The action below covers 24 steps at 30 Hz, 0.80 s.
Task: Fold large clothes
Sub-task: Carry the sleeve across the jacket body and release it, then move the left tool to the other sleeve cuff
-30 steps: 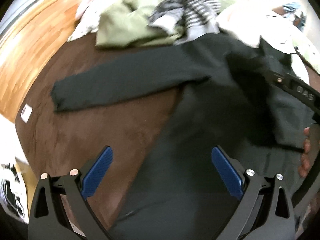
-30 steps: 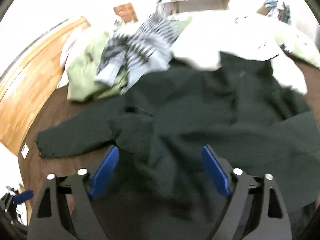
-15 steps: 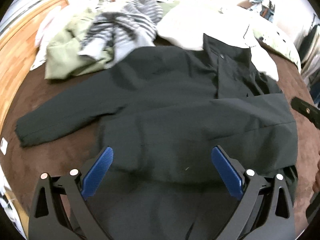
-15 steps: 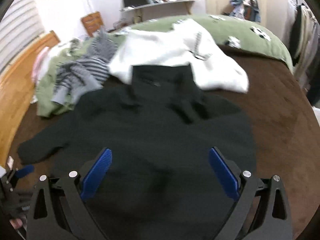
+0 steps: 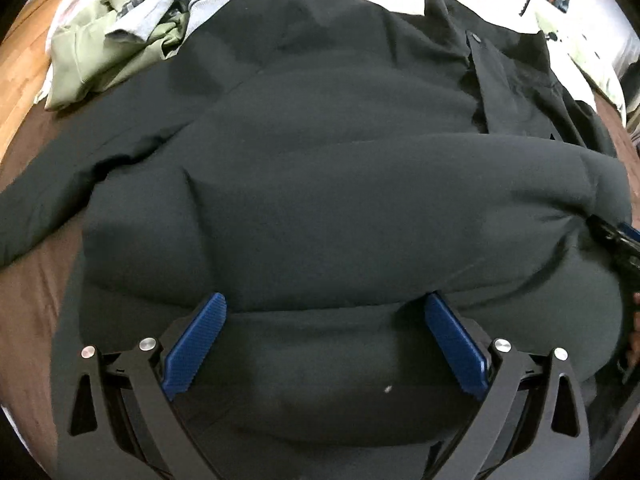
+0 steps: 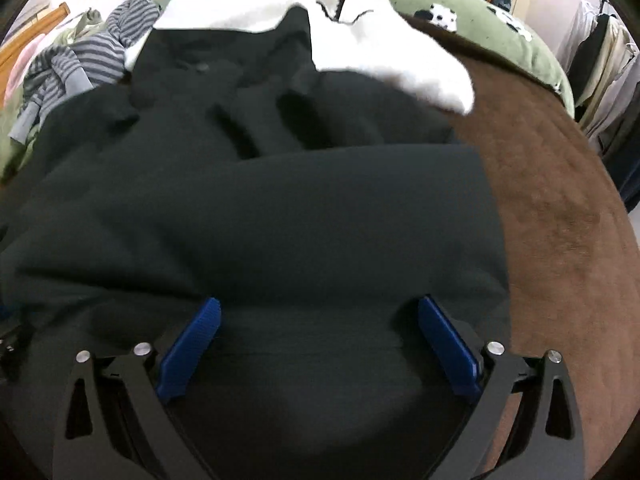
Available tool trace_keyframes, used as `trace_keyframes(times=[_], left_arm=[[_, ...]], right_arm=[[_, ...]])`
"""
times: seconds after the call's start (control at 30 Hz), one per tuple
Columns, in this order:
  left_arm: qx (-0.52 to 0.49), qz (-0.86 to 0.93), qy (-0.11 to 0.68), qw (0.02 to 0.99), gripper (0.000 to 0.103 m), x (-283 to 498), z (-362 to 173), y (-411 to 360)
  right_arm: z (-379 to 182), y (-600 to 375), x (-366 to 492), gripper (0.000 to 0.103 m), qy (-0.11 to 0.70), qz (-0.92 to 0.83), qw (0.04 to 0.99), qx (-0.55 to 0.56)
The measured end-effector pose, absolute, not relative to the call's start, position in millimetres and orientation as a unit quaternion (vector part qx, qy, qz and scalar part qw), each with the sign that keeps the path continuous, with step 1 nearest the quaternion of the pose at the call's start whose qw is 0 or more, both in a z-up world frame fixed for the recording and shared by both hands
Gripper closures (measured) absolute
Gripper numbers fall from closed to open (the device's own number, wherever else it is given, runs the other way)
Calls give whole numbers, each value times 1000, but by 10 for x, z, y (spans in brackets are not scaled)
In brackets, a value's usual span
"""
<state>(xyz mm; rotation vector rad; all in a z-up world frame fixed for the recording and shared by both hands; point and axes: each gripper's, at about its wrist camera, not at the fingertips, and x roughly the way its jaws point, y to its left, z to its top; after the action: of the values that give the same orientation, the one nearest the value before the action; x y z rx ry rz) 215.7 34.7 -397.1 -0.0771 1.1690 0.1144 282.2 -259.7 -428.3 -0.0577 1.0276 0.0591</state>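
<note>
A large black jacket (image 5: 320, 184) lies spread on the brown bed cover (image 5: 28, 300), collar far, one sleeve out to the left and the other sleeve folded across the body. My left gripper (image 5: 326, 308) is open and low over the jacket's near hem, its blue pads (image 5: 196, 340) either side of a fold edge. My right gripper (image 6: 318, 312) is open too, close above the same jacket (image 6: 280, 208) near its right side. The right gripper's tip (image 5: 616, 236) shows at the left wrist view's right edge.
A striped grey garment (image 6: 80, 60) and a pale green one (image 5: 100, 60) lie far left. A white fleece (image 6: 320, 12) lies beyond the collar. A green quilt (image 6: 500, 36) is at the back right, bare brown cover (image 6: 560, 220) to the right.
Both grippers have dropped and moved close to the jacket's near part. The right sleeve, bunched a second ago, now lies folded across the body. Both stay open.
</note>
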Motion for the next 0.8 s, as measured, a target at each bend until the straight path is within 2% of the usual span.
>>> trace_keyframes(times=[0.2, 0.53, 0.8], left_arm=[[-31, 51, 540, 839, 5, 2145, -4038, 329], [-26, 57, 542, 838, 6, 2167, -4001, 298], [-39, 80, 522, 848, 6, 2206, -3604, 510]], right_arm=[[-4338, -2607, 2832, 4, 475, 31, 879, -32], [-4255, -2543, 2868, 5, 493, 15, 869, -40], [-3795, -2239, 2810, 5, 483, 40, 873, -54]])
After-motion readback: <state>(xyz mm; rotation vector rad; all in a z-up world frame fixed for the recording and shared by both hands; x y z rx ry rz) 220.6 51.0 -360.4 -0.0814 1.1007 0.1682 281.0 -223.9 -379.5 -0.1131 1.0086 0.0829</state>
